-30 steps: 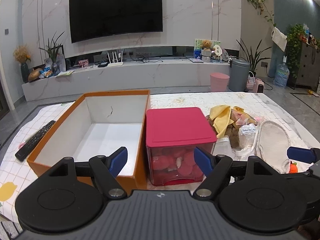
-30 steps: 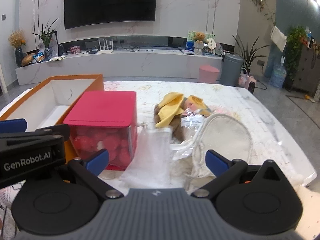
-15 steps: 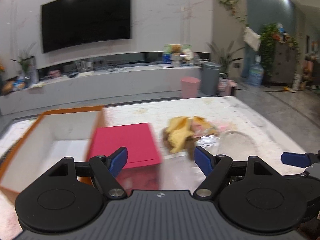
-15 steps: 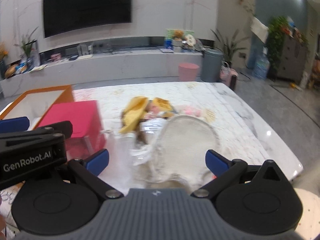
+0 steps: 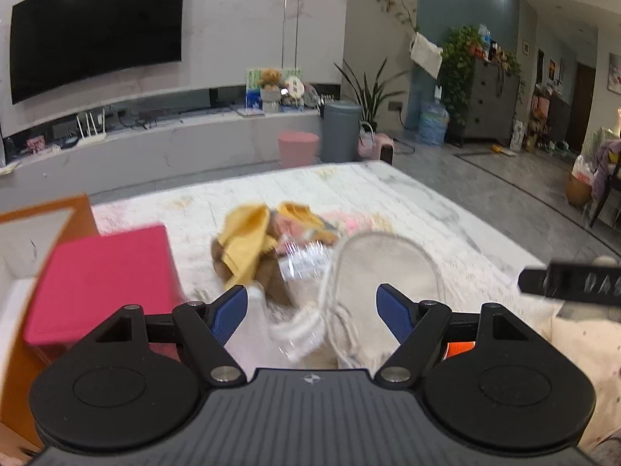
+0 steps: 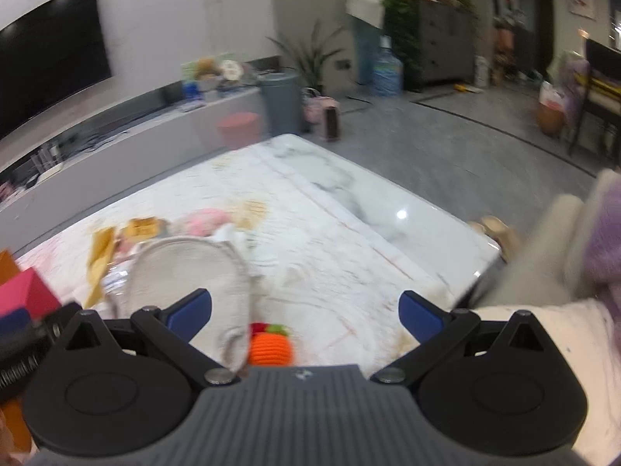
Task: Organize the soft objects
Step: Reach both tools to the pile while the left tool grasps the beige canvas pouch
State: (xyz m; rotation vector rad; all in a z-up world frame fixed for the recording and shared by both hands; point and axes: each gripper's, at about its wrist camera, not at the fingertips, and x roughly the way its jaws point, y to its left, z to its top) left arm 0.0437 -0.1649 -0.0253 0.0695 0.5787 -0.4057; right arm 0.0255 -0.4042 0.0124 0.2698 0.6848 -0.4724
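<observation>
Left claw (image 5: 311,308): wide open, nothing held, blue fingertips (image 5: 229,312) far apart, up above the near edge of the surface (image 5: 388,198). Right between those fingertips: a see-through plastic bag (image 5: 300,334), all blurry, and the cords of a cream cloth bag (image 5: 382,268). Just behind: the round cream cloth bag itself, flat on the surface. To the left: a pink-lidded box (image 5: 101,279), close beside an orange cardboard box (image 5: 42,217) with white insides. A bit farther back, in the middle: a pile of soft things, with a yellow cloth (image 5: 248,239) on top of a brown plush toy (image 5: 271,275), a shiny plastic packet (image 5: 302,258) touching the pile. At the far right edge: part of the other black tool poking in.

Right claw (image 6: 304,309): wide open too, nothing held, above the near right part of the surface. Just under it, near the left fingertip: a little orange knitted carrot (image 6: 270,347) with a green and red top, touching the edge of the cream cloth bag. Behind the bag: the yellow cloth and something soft and pink (image 6: 205,221), both fuzzy. Bare marble top to the right, up to the corner.

Far back: a pink stool (image 5: 297,147), a grey bin (image 5: 341,130), a long low shelf with a teddy bear (image 5: 270,77), a big black TV (image 5: 97,31) on the wall, green plants by a grey cabinet.
</observation>
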